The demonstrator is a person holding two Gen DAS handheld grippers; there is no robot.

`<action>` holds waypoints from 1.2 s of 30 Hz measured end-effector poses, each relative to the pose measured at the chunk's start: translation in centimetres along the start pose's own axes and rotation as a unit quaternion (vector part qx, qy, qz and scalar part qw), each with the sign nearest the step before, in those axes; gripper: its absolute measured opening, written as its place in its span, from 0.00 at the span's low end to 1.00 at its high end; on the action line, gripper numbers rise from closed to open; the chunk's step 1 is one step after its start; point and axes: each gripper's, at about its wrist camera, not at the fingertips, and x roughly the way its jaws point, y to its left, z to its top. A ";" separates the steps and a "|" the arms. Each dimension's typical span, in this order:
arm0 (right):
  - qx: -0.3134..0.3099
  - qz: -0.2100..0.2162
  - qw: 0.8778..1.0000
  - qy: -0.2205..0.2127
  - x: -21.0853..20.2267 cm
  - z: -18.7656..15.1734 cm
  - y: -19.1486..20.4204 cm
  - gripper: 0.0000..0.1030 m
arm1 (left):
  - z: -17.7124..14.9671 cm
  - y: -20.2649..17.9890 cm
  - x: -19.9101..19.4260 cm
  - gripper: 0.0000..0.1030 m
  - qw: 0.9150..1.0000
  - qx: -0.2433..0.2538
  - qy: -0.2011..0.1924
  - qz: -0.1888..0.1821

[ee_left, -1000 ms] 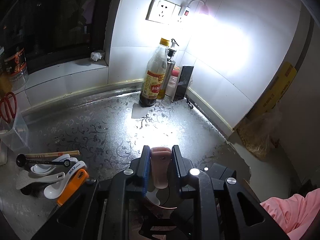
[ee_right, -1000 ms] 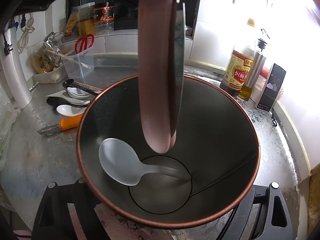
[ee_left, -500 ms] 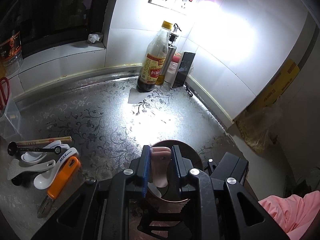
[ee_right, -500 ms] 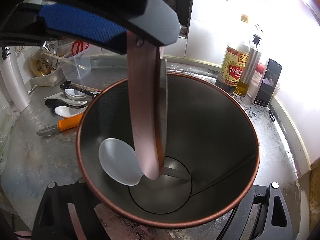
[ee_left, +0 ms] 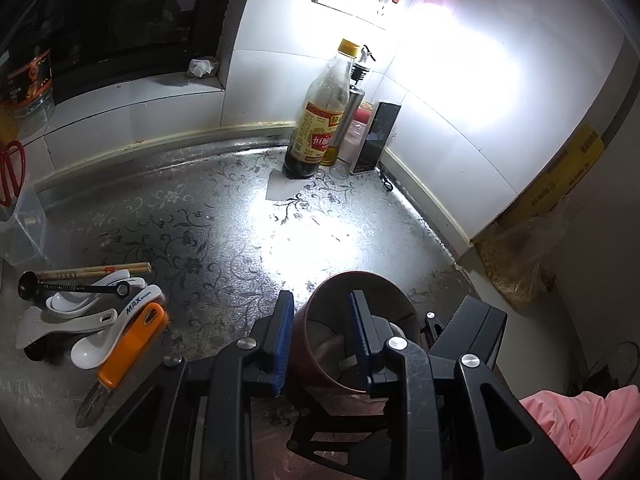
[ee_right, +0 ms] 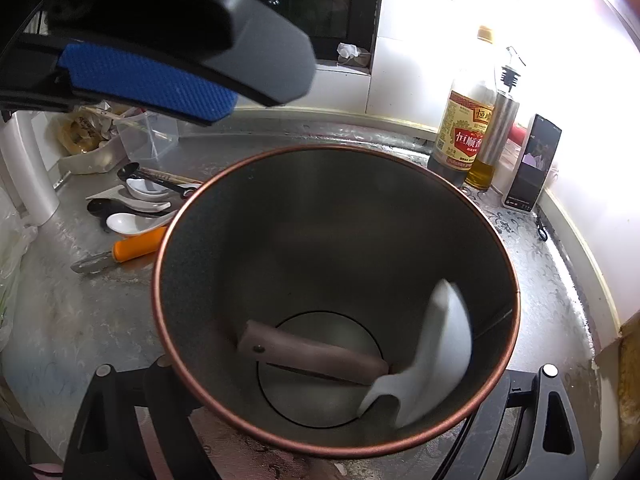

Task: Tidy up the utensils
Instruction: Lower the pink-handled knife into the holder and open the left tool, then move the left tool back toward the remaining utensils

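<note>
Drop step just done. My left claw (ee_left: pixel 322 336) has just been opening; jaws stand apart over the bin (ee_right: pixel 496 248), nothing between the pads. Knife (ee_right: pixel 312 354) with the brown handle now lies inside the bin, across the bottom, next to the white scoop (ee_right: pixel 436 356) that leans on the bin wall.

Right claw (ee_right: pixel 320 432) is clamped on the bin, one finger either side of it near the base, bin tilted toward its camera. Copper rim, grey inside.

Left on the surface (ee_left: pixel 224 232), in a heap well to the left of the bin: chopsticks (ee_left: pixel 96 271), black measuring spoon (ee_left: pixel 72 287), white soup spoons (ee_left: pixel 92 350), orange-handled peeler (ee_left: pixel 128 344), plus a grey-handled piece I can't identify. They overlap, so a clean single pick looks tricky.

Next, as I judge it: swing the left claw out to the heap, take the topmost or outermost piece. The peeler looks easiest, its handle lying at the near edge of the heap. Close on the handle, carry it over the rim, release. Right claw should keep the bin steady and tilted so long pieces slide in rather than bounce off the rim.

Bottles (ee_left: pixel 316 120) and phone (ee_left: pixel 374 136) at the back wall are clear of the path.
</note>
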 end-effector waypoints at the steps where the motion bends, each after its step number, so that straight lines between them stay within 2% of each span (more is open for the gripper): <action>1: 0.000 0.000 1.000 0.000 0.0 0.0 0.0 0.89 | -0.1 0.4 -0.1 0.28 1.000 -0.004 -0.001 0.006; 6: 0.000 0.000 1.000 -0.001 0.0 0.1 0.0 0.89 | -1.0 3.3 -0.8 0.36 0.999 -0.042 -0.006 0.033; 8: 0.000 0.000 1.000 -0.002 0.0 0.1 0.0 0.89 | -1.6 4.8 -1.2 0.36 0.997 -0.060 -0.009 0.046; 13: 0.000 0.000 1.000 -0.003 0.1 0.2 0.1 0.89 | -3.8 9.6 -2.5 0.36 0.988 -0.127 -0.018 0.089; 17: 0.000 0.000 1.000 -0.003 0.1 0.2 0.1 0.89 | -6.2 14.0 -3.8 0.40 0.972 -0.196 -0.025 0.126; 19: 0.000 -0.001 1.000 -0.003 0.1 0.2 0.1 0.89 | -7.5 16.0 -4.5 0.54 0.963 -0.225 -0.028 0.145; 20: 0.001 -0.001 1.000 -0.003 0.1 0.2 0.1 0.89 | -8.2 16.9 -4.9 0.56 0.959 -0.237 -0.029 0.155; 23: 0.002 -0.001 1.000 -0.003 0.1 0.2 0.0 0.89 | -10.3 19.2 -5.3 0.56 0.944 -0.272 -0.021 0.183; 26: 0.004 -0.002 1.000 -0.003 0.2 0.3 0.0 0.89 | -12.0 20.6 -4.9 0.56 0.933 -0.304 -0.009 0.194; 29: 0.006 -0.004 1.000 -0.003 0.2 0.3 0.1 0.89 | -12.3 20.7 -3.6 0.56 0.927 -0.308 0.009 0.214; 33: 0.005 -0.007 1.000 -0.003 0.2 0.2 0.2 0.89 | -11.1 20.5 -1.3 0.56 0.930 -0.287 0.028 0.227; 36: 0.004 -0.008 1.000 -0.003 0.2 0.2 0.3 0.89 | -10.2 20.9 0.2 0.56 0.929 -0.270 0.045 0.249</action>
